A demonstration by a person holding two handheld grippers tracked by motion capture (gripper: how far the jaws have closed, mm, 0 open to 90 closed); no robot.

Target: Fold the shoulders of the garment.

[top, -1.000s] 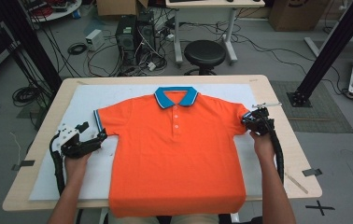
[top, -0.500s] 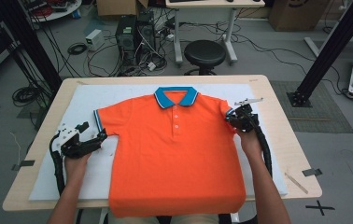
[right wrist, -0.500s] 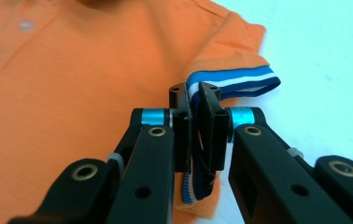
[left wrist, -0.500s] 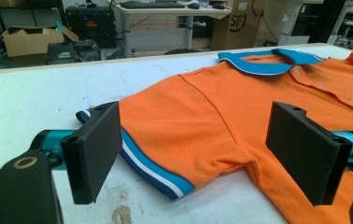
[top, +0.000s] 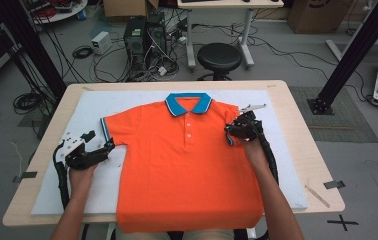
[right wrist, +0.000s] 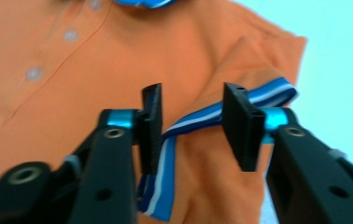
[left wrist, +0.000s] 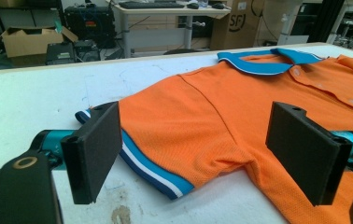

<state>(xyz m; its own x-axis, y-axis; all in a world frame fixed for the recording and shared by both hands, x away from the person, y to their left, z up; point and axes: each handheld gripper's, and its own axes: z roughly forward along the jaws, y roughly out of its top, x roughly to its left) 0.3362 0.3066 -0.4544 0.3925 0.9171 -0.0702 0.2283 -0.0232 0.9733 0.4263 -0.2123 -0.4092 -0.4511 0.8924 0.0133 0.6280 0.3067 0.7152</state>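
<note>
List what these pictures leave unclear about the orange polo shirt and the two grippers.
- Polo shirt hem: high view, cut off by the bottom edge and the person's lap.
- Right sleeve cuff: right gripper view, blurred; it lies between the right gripper jaws, which have just been opening, and whether a pad touches it is unclear.
- Left gripper: left gripper view, open around the left sleeve; the sleeve's underside is hidden by the fabric.
</note>
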